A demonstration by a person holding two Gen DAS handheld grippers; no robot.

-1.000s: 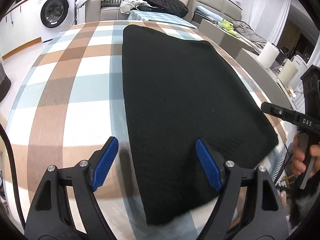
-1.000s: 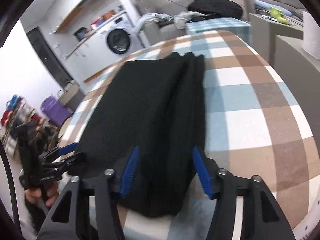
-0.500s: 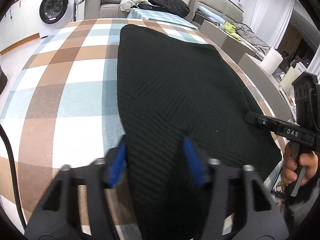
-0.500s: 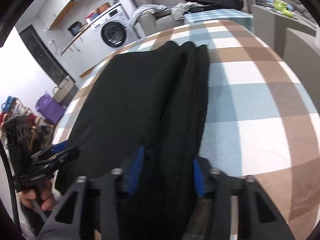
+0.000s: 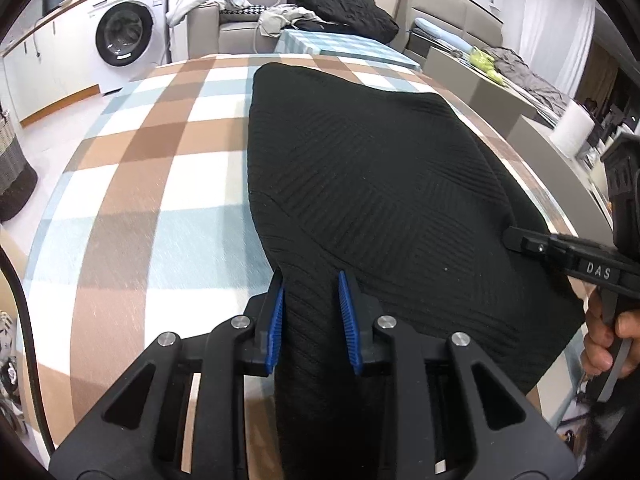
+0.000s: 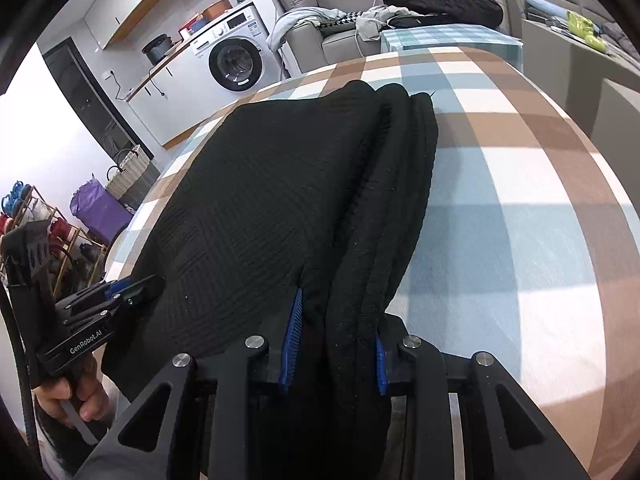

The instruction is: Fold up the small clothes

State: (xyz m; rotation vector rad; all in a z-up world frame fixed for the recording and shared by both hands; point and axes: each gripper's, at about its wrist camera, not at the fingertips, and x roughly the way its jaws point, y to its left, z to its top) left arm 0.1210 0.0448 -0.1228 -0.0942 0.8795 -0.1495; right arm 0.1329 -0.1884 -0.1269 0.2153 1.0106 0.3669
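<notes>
A black ribbed knit garment lies flat along the checked tablecloth. My left gripper has its jaws closing on the near left corner, and the bunched cloth fills the gap between the blue pads. My right gripper is likewise closing on the near right edge, where the garment lies in thick folded layers, and its pads press the cloth. Each gripper shows in the other's view: the right gripper at the garment's right edge, the left gripper at its left, each held by a hand.
The table's right edge runs close to the garment. Behind the table stand a washing machine and a sofa with a pile of clothes. A woven basket sits on the floor at left, a purple bag beside a shoe rack.
Both grippers moved forward over the garment's near edge and their jaws narrowed from wide apart to pinching the cloth. The fabric now bunches up between each pair of pads.
</notes>
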